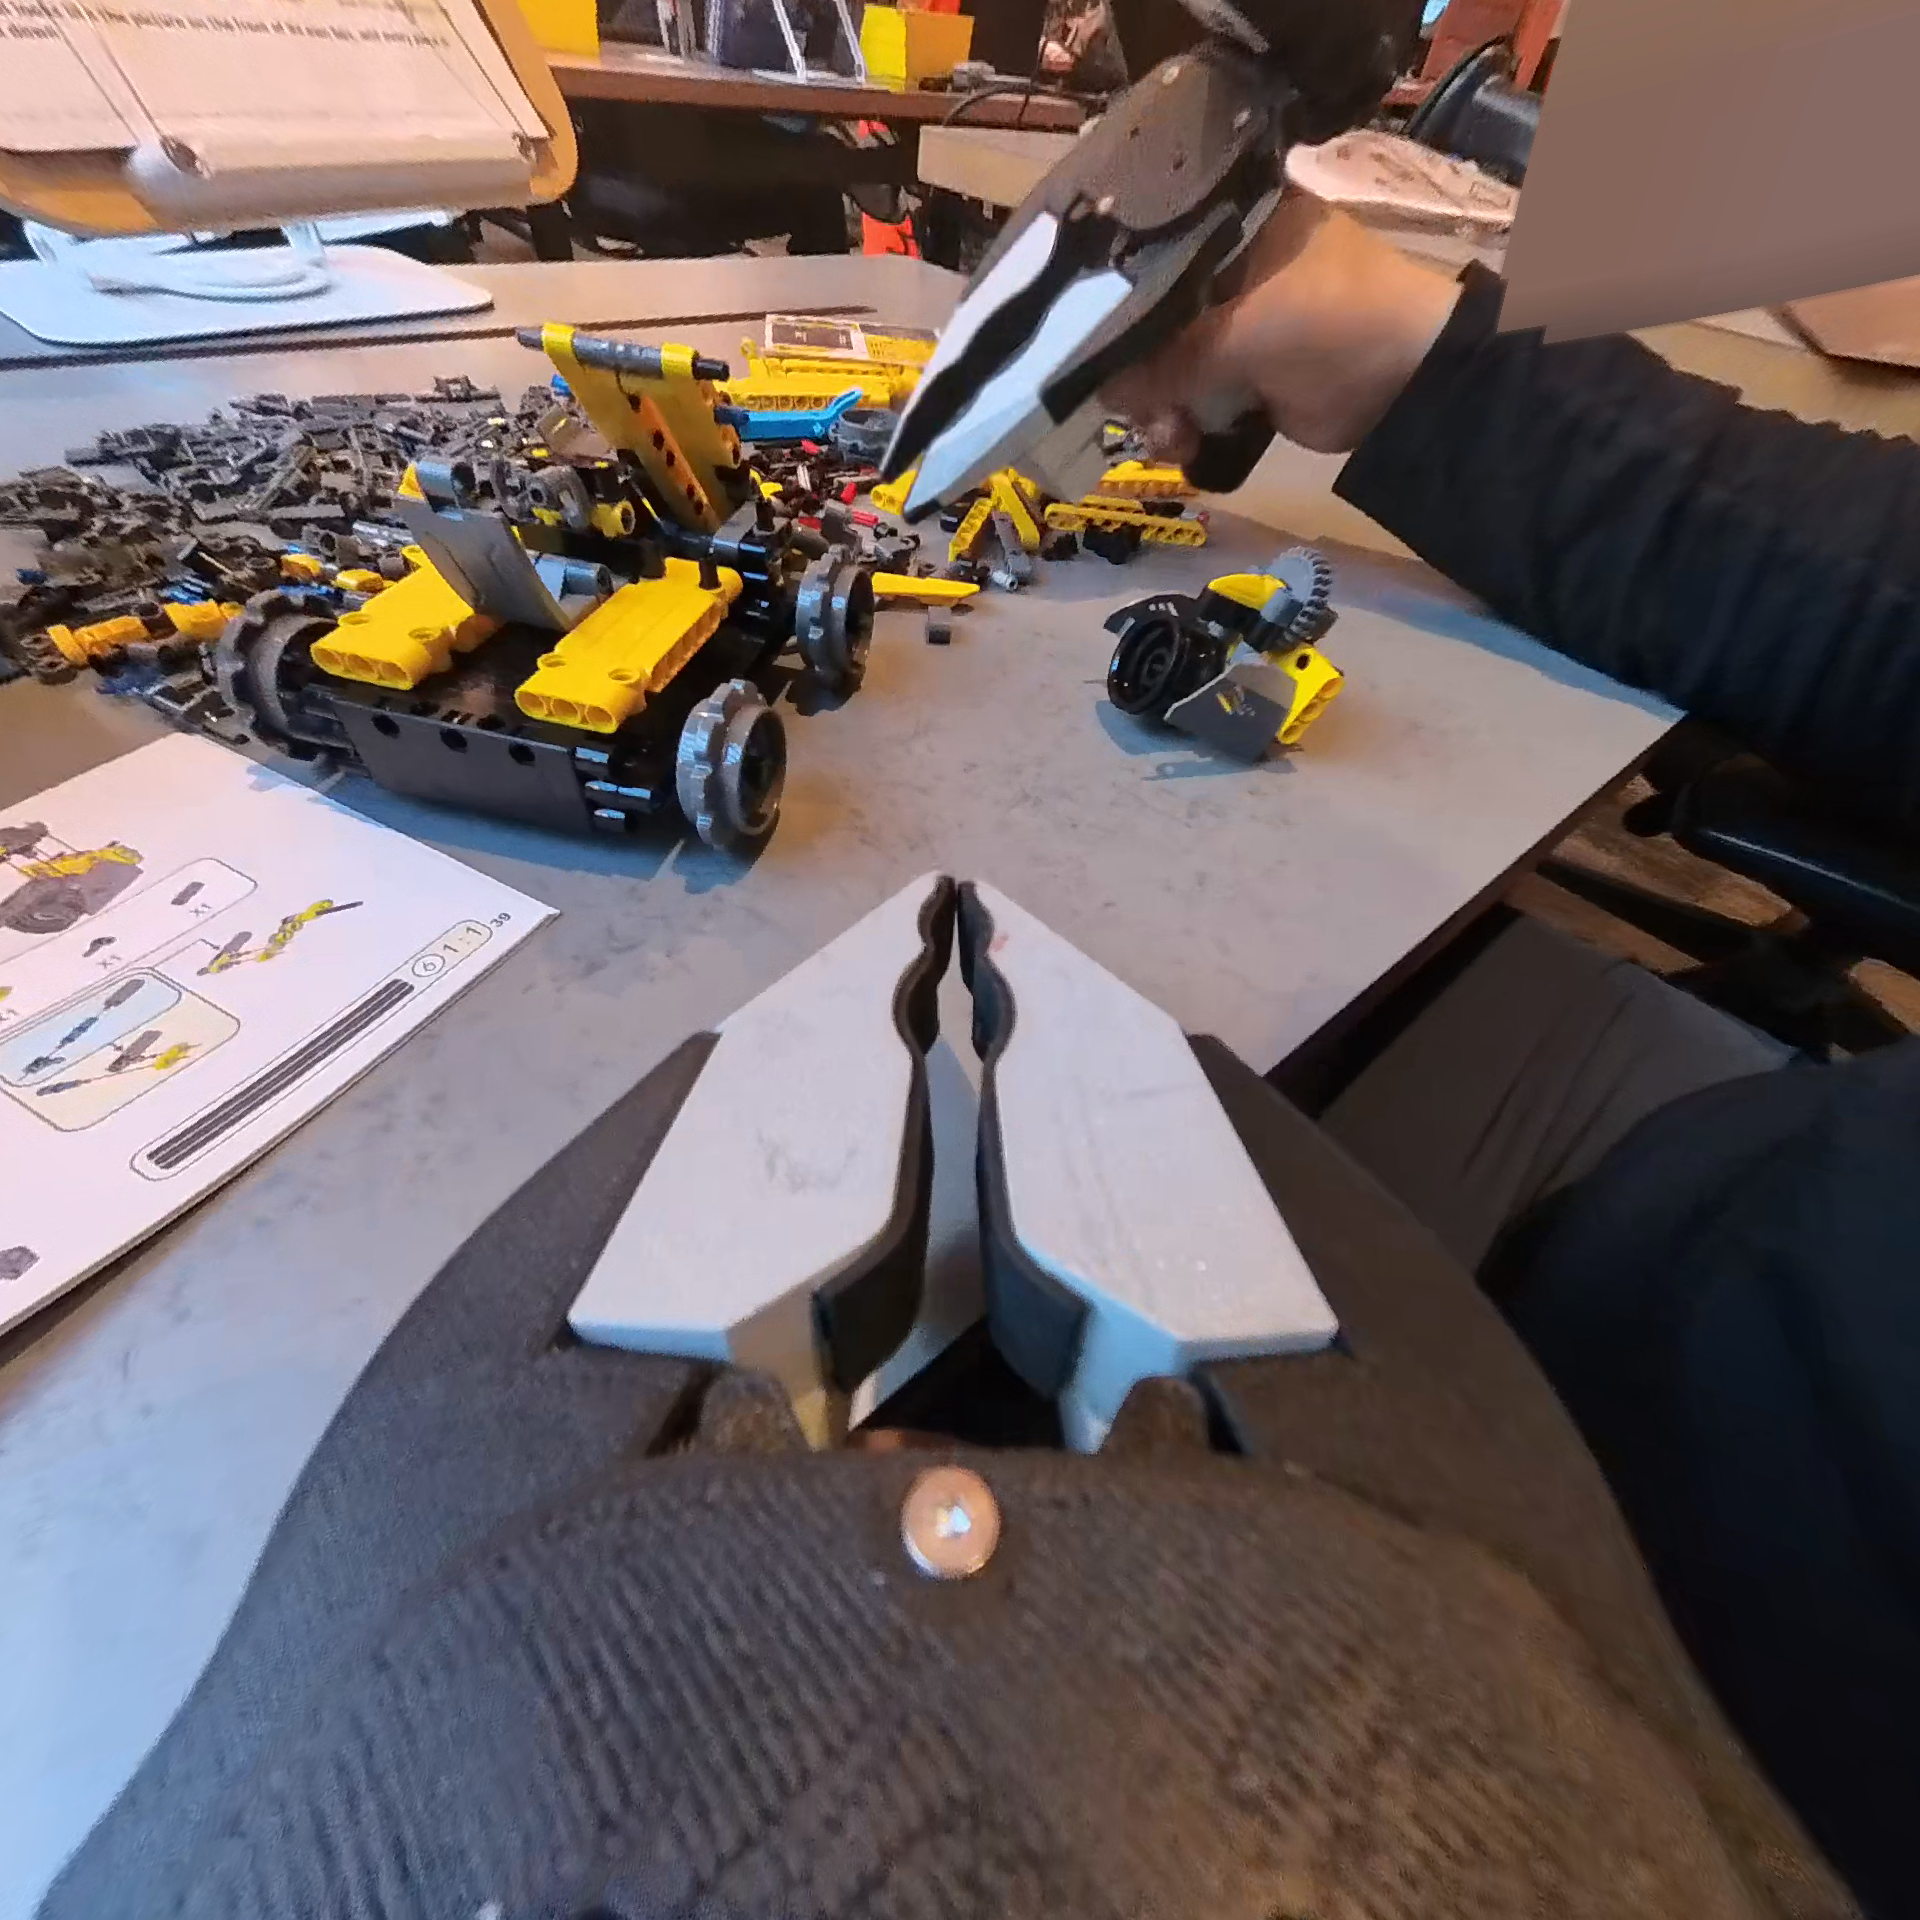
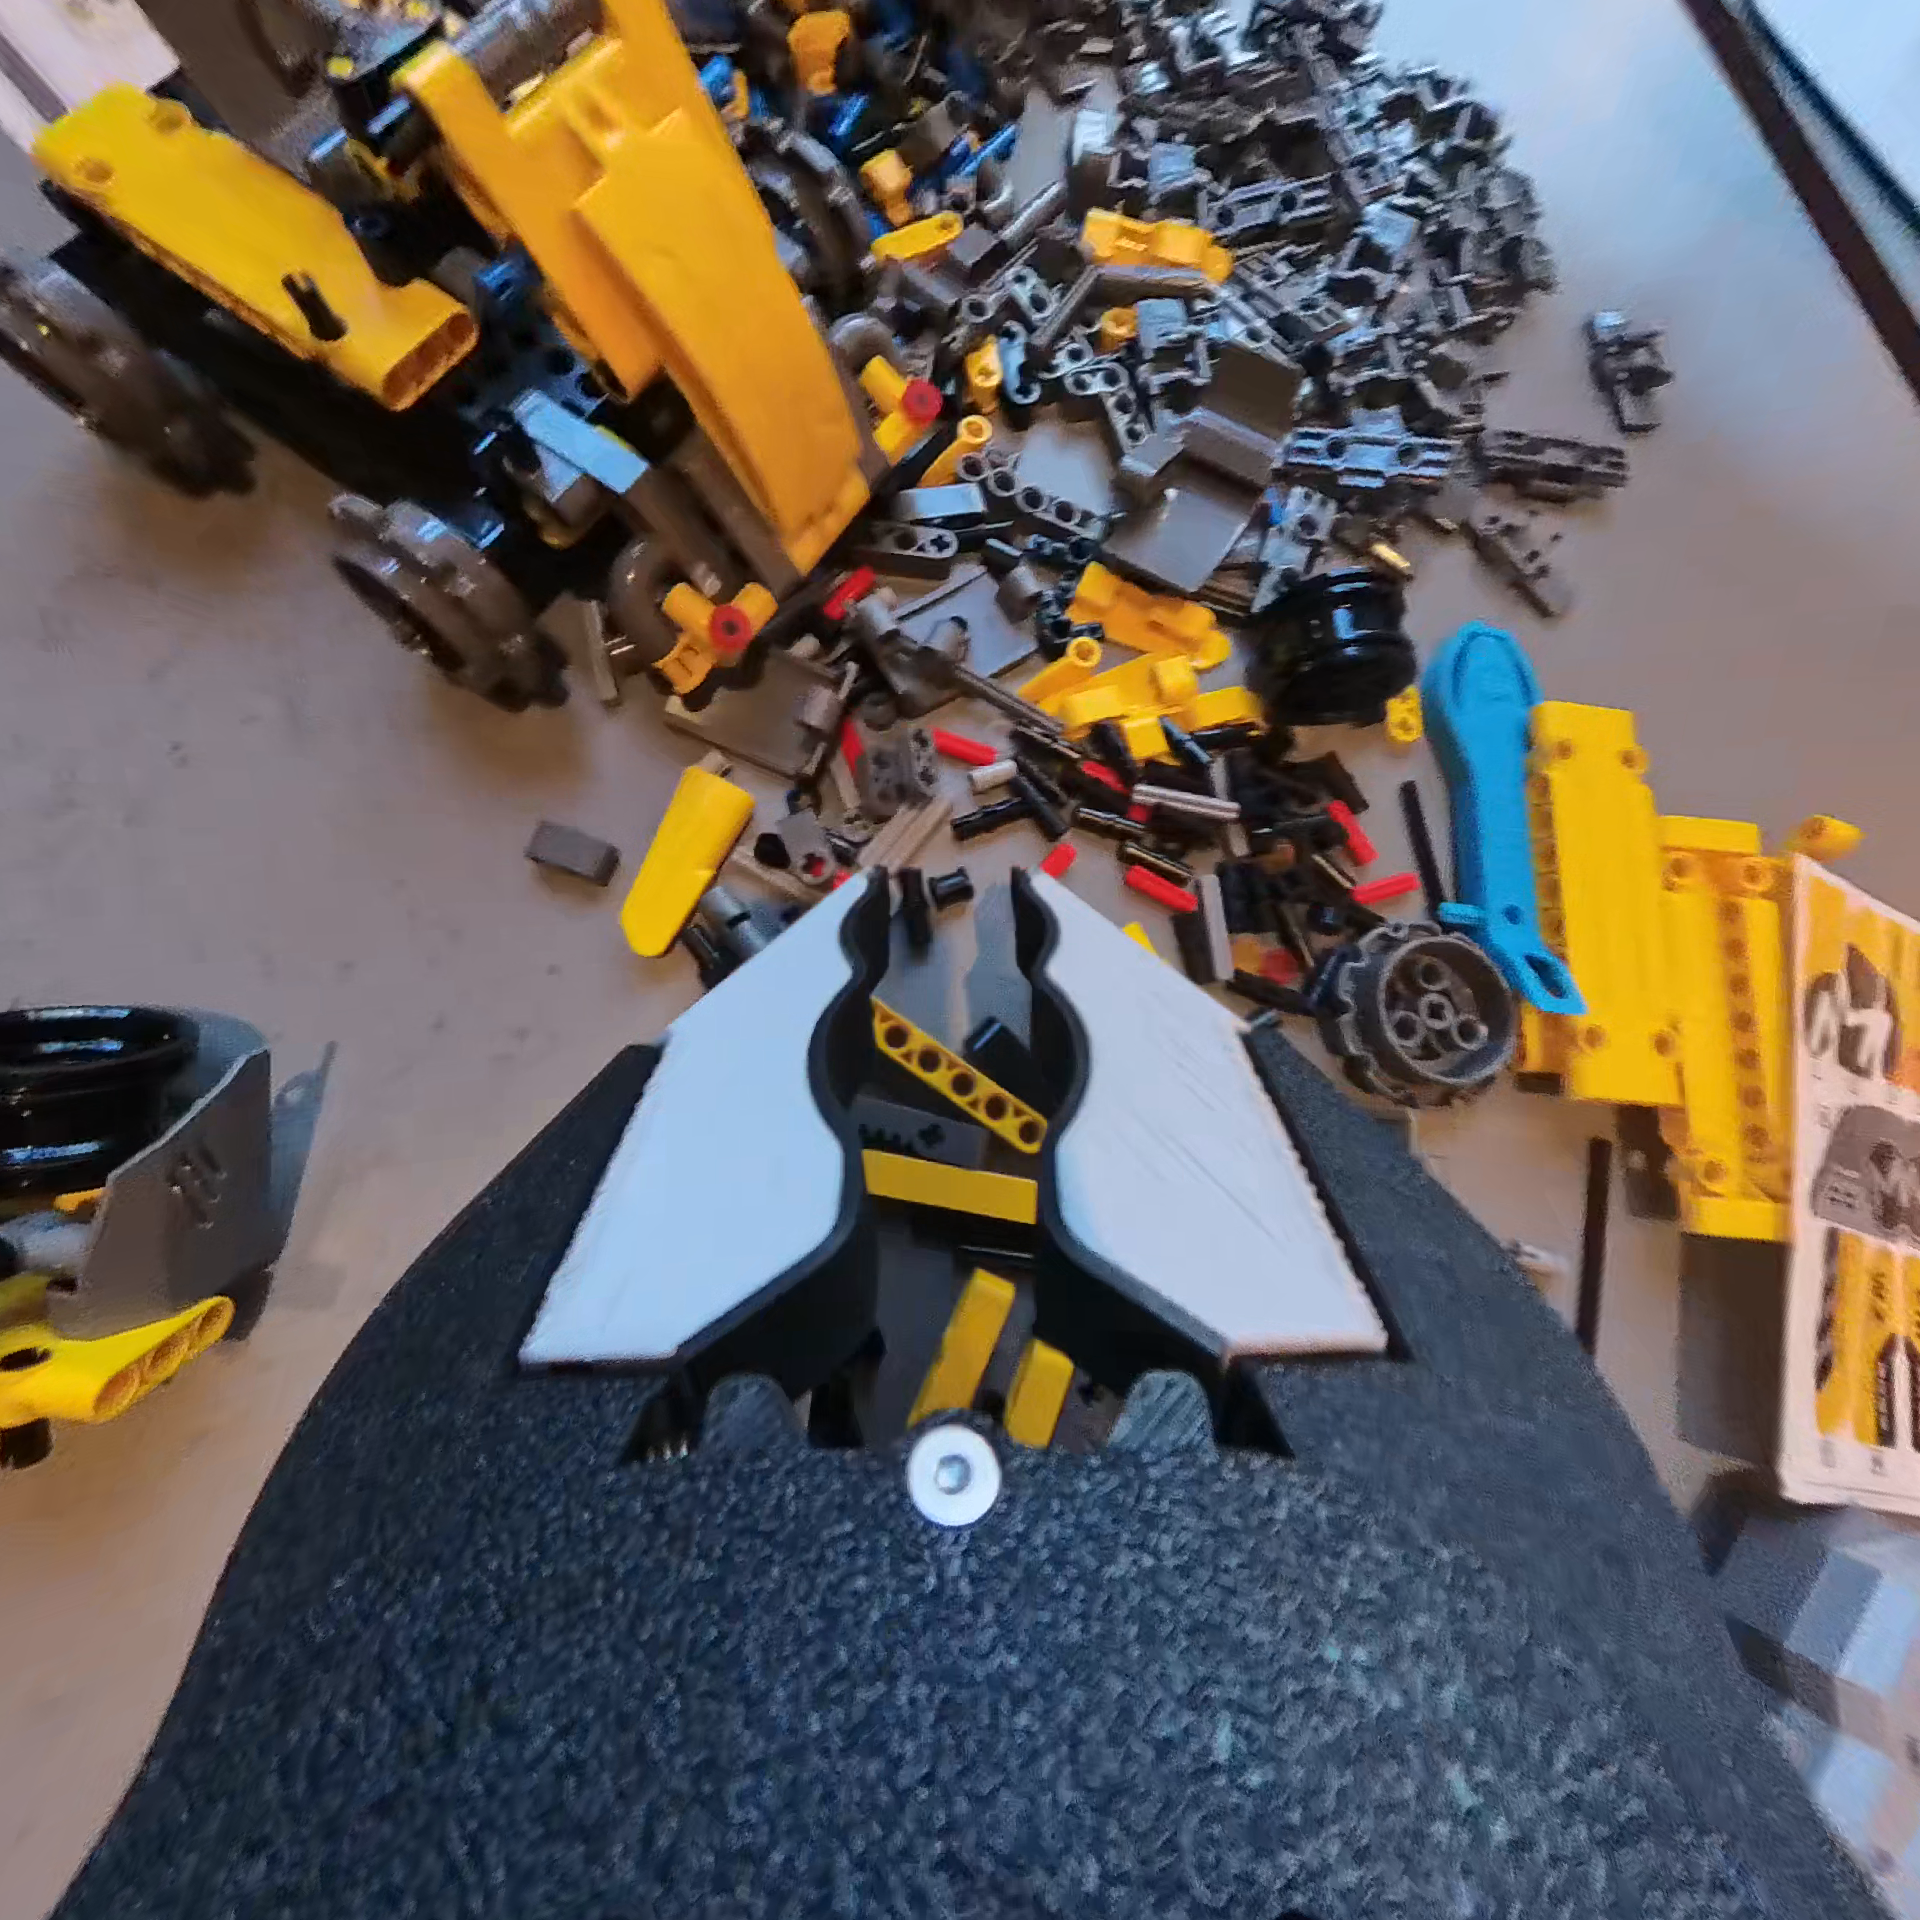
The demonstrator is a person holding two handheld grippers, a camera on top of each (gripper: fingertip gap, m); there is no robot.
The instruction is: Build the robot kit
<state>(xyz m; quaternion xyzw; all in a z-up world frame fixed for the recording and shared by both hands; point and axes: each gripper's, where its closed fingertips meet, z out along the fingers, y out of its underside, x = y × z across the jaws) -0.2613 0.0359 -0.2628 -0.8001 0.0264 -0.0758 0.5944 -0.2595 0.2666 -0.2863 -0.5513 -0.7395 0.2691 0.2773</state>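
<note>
Leftmost, at 9 o'clock in the left wrist view, an instruction booklet [image 1: 208, 997] lies open on the grey surface [image 1: 1039, 831]. Toward 11 o'clock stands a half-built yellow and black vehicle [image 1: 540, 644], grey wheels on, with a heap of loose dark parts [image 1: 208, 468] behind it. Left hand-held gripper [image 1: 954, 896]: low centre, above bare surface, jaws pressed together, nothing between them. At 2 o'clock a small yellow and grey sub-assembly [image 1: 1226, 655] sits well apart from the vehicle. Right hand-held gripper [image 1: 914, 488], held by a hand [image 1: 1309, 343], points down into the scattered pieces.

Right wrist view: sub-assembly at 9 o'clock, vehicle at 11 o'clock. Right hand-held gripper [image 2: 951, 883] at centre, jaws parted, empty, hovering over small black and red pins [image 2: 1143, 821]; a yellow holed beam [image 2: 956, 1081] shows through the gap beneath. A loose grey wheel [image 2: 1423, 1013] lies at 3 o'clock, then a blue tool [image 2: 1486, 810], yellow panels [image 2: 1621, 914], and a sticker sheet [image 2: 1860, 1174] at far right.
</note>
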